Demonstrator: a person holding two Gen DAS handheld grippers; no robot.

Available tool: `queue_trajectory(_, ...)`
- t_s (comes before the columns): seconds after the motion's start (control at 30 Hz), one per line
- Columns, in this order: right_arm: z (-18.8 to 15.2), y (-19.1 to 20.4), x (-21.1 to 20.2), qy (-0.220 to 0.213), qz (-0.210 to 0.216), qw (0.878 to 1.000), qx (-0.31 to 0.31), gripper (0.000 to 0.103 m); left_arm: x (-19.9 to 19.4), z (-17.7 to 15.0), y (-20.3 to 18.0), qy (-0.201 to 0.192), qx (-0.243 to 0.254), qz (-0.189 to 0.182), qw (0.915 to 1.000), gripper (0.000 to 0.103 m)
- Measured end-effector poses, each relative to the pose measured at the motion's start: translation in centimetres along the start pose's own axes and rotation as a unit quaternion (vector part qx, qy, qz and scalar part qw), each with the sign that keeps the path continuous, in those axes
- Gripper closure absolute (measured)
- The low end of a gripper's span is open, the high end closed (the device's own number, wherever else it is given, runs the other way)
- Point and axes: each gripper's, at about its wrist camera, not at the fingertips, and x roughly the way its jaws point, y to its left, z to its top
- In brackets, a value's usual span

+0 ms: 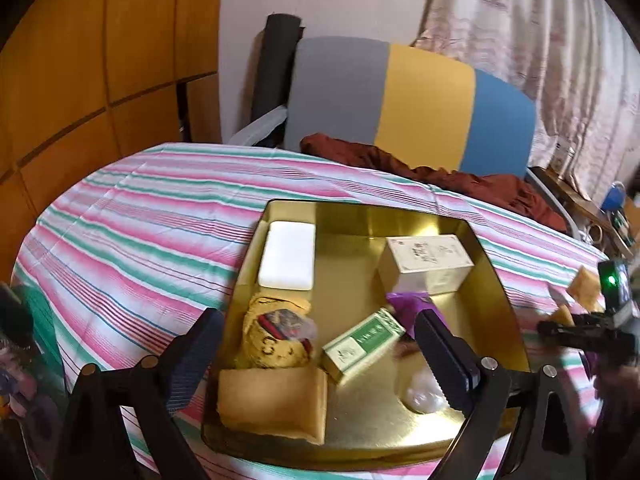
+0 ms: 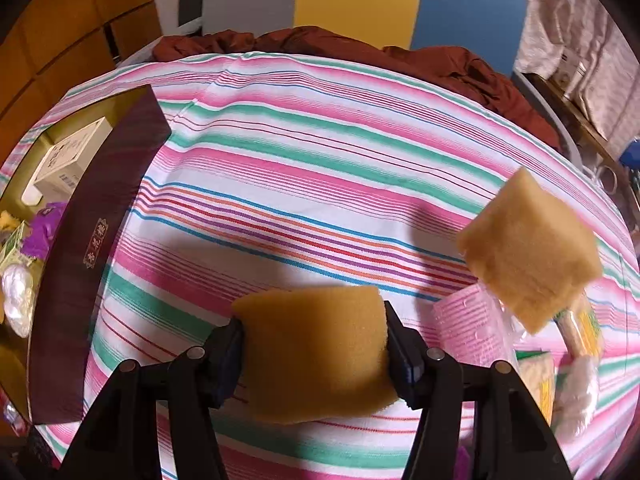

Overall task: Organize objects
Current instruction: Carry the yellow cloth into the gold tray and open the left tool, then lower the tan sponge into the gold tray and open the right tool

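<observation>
A gold tin box point(image 1: 496, 280) sits on the striped tablecloth; in the right wrist view its dark maroon outer wall point(image 2: 92, 240) is at the left. Inside lie a white case point(image 1: 287, 255), a white carton point(image 1: 426, 264), a green carton point(image 1: 362, 346), a yellow patterned pouch point(image 1: 276, 334), a purple item point(image 1: 412, 304) and a yellow sponge point(image 1: 274, 404). My left gripper point(image 1: 316, 356) is open above the box, holding nothing. My right gripper point(image 2: 314, 350) is shut on a yellow sponge point(image 2: 320, 348), held above the cloth to the right of the box. Another sponge point(image 2: 528, 248) stands at the right.
A pink roll point(image 2: 472, 324), packets and a white fluffy item point(image 2: 576, 396) lie at the right edge of the table. A chair with a grey, yellow and blue back point(image 1: 400, 100) and a dark red cloth point(image 1: 440, 172) stand behind the table. A wooden cabinet point(image 1: 80, 60) is on the left.
</observation>
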Motion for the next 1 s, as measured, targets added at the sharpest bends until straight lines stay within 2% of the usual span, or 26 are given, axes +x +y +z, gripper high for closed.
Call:
queue_trajectory(0.23,0.2,3.6,-5.1,-0.068,0.049,0.996,0.010,0.042,-0.8,-0.5,-0.5,-0.001,0.012,-0.014,0.9998,0.005)
queue_trajectory(0.47,1.7,10.1,-8.9,-0.112,0.124,0.986,-0.024,0.042,-0.9,-0.8,0.8,0.000,-0.007,-0.015,0.9999,0.005)
queue_trajectory(0.6,2.8,13.6,-9.1,-0.121,0.144,0.981,-0.042,0.039,-0.6,-0.8,2.3,0.008,-0.034,-0.016,0.9992,0.005)
queue_trajectory(0.8,3.6,16.6,-7.4,-0.099,0.141,0.983,-0.057,0.035,-0.4,-1.2,4.0,0.022,-0.063,-0.029,0.9974,0.004)
queue_trajectory(0.9,3.0,16.4,-7.2,-0.098,0.150,0.982,-0.053,0.026,-0.5,-1.4,4.1,0.016,-0.060,-0.025,0.9977,0.001)
queue_trajectory(0.93,2.8,16.5,-7.0,-0.094,0.153,0.982,-0.056,0.016,-0.5,-1.5,4.2,0.015,-0.061,-0.026,0.9977,0.000)
queue_trajectory(1.0,2.6,16.7,-6.8,-0.089,0.153,0.982,-0.058,0.015,-0.4,-1.4,4.1,0.016,-0.063,-0.028,0.9975,0.000)
